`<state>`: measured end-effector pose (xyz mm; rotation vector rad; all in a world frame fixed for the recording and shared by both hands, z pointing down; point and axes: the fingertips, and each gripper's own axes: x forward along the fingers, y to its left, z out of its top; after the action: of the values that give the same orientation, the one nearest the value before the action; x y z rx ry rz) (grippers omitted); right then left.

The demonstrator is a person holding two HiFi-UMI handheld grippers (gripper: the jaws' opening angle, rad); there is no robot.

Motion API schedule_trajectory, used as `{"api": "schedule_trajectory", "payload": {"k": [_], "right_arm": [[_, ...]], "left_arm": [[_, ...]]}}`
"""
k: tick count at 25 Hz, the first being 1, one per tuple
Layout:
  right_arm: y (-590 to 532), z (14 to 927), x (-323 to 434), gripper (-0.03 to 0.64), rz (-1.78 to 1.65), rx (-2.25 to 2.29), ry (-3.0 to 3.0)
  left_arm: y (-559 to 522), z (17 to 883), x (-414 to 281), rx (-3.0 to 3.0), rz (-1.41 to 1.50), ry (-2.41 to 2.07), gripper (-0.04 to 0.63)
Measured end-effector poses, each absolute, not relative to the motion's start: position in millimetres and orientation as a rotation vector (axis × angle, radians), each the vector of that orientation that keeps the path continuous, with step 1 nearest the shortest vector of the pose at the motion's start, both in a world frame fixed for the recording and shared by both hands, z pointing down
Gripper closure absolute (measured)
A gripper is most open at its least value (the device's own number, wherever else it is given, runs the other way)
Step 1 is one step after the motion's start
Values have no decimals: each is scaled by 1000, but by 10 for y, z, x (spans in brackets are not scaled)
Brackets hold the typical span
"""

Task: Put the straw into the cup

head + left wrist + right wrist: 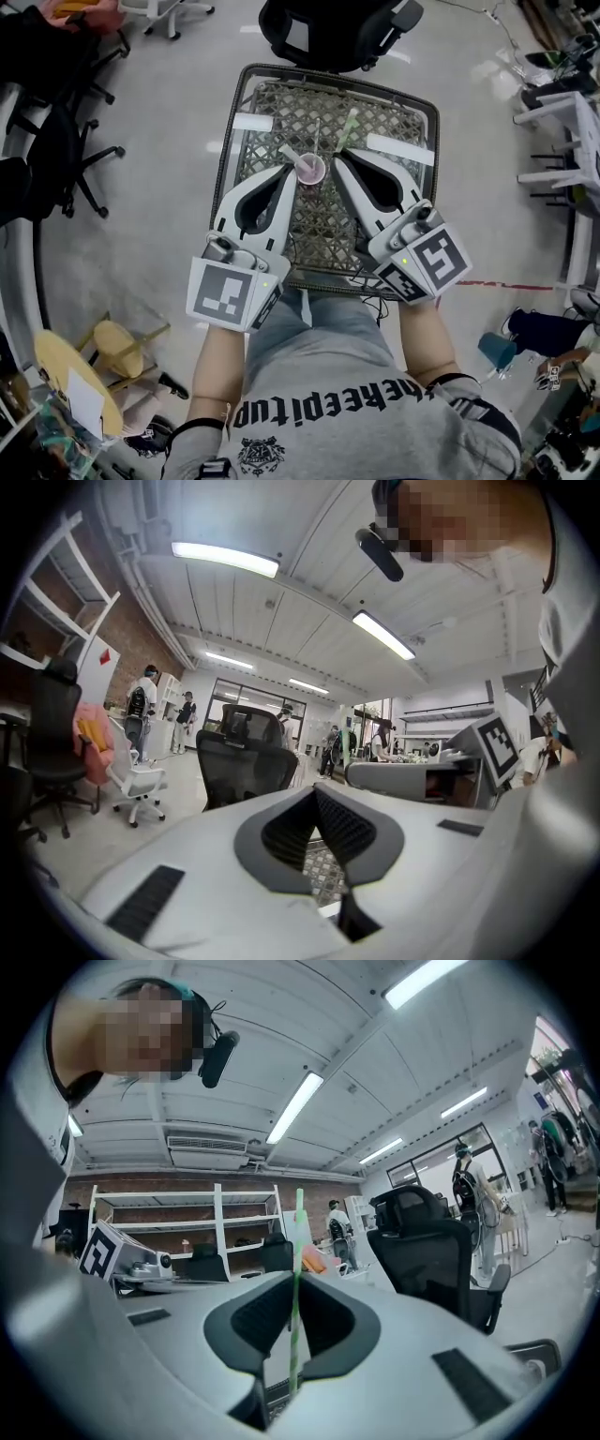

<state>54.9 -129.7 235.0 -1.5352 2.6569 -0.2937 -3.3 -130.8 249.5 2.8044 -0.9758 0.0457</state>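
A small pink cup (311,171) stands on the wire mesh top of a cart (375,108), between my two grippers. My right gripper (339,155) is shut on a pale green straw (350,125), which sticks up past the fingertips just right of the cup. In the right gripper view the straw (296,1297) runs upright between the pinched jaws of that gripper (295,1279). My left gripper (289,172) has its tips at the cup's left side. In the left gripper view its jaws (316,794) meet with nothing visible between them, and the cup is hidden.
A black office chair (328,28) stands just beyond the cart's far edge. White strips (251,122) (399,148) lie on the mesh at both sides. More chairs (56,159) stand to the left and white furniture (567,112) to the right.
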Motion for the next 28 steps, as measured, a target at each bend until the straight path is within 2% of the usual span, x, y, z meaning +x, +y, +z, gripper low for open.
{"api": "schedule_trajectory", "payload": {"k": [28], "right_arm": [[-1816, 3370, 614, 571, -438, -1300, 2812]], "left_arm": [[-1327, 3211, -77, 2605, 168, -1244, 568]]}}
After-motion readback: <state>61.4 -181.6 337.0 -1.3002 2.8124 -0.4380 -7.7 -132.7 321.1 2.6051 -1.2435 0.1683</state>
